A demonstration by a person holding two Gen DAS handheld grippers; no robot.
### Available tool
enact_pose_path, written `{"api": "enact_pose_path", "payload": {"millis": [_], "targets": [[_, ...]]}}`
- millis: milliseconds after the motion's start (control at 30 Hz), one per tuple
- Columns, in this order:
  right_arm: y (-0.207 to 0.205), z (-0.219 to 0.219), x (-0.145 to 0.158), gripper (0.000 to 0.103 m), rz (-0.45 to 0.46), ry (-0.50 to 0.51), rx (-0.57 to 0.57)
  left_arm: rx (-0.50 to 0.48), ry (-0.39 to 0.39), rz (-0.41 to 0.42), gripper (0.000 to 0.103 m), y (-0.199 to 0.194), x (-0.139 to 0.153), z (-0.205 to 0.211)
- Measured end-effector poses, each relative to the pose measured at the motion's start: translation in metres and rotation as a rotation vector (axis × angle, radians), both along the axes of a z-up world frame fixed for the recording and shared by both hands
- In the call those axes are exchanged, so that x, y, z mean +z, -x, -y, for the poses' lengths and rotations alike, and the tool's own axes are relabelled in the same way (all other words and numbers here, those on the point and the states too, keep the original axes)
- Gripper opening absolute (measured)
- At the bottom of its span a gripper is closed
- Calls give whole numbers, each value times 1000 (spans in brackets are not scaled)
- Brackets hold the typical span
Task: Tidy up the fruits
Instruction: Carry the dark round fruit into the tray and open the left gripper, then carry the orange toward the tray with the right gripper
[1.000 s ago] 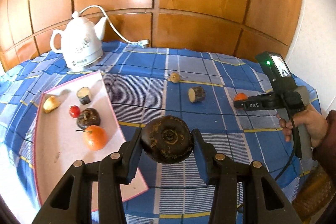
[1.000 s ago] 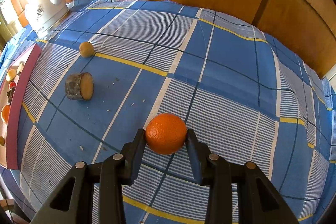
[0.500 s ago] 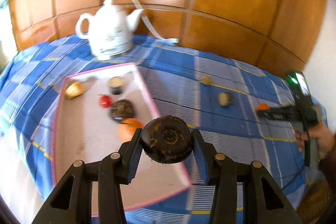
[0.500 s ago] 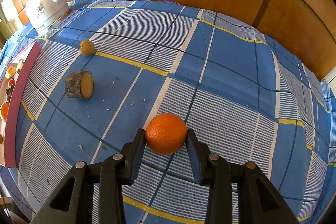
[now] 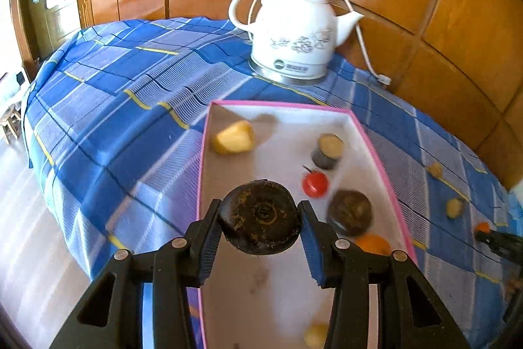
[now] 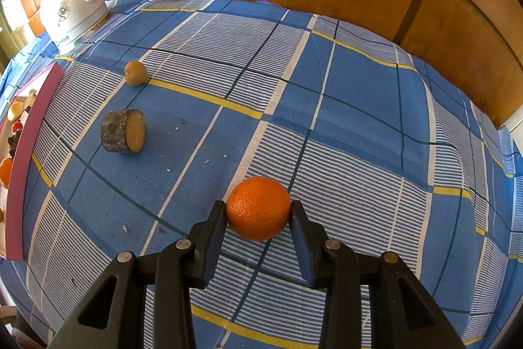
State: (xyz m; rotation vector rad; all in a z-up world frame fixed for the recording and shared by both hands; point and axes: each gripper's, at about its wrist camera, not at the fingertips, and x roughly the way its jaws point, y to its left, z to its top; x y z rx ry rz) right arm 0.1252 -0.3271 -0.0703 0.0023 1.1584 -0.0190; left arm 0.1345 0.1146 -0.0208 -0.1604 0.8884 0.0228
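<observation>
left gripper [image 5: 260, 219] clamped on dark round fruit [image 5: 260, 218], above pink-rimmed tray [image 5: 376, 146] | tray holds yellow piece [image 5: 233, 138], cherry tomato [image 5: 314, 183], dark fruit [image 5: 349, 211], orange fruit [image 5: 372, 244] | right gripper [image 6: 258, 211] clamped on orange [image 6: 258, 206], over blue plaid cloth [image 6: 359, 126] | kiwi [image 6: 135, 73], cut chunk [image 6: 124, 135] on cloth | kettle [image 5: 294, 31] behind tray

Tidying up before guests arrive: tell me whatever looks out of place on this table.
Two pieces lie loose on the cloth outside the pink tray: a small brown fruit and a cut chunk tipped on its side. Small crumbs are scattered near the chunk.
</observation>
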Motion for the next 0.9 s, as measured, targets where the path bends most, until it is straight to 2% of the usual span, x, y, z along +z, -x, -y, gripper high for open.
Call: {"api": "enact_pose_path", "payload": {"millis": [200,300,367,567,900], "targets": [[1,0,0,39,0,-1,-3,20,-46,-10,48,-29,-13,-5],[0,0,0,39,1,-2,-5,35,-48,-6,55,-32,-14,-8],[0,0,0,39,1,1,-3,50,-57,11,60,-26,-10,-8],[0,-1,0,39,1,9,0,94,-62,27,60,0,0,-3],[1,-4,1,39,5,26,7,10,-64,104,60,46,24,30]]}}
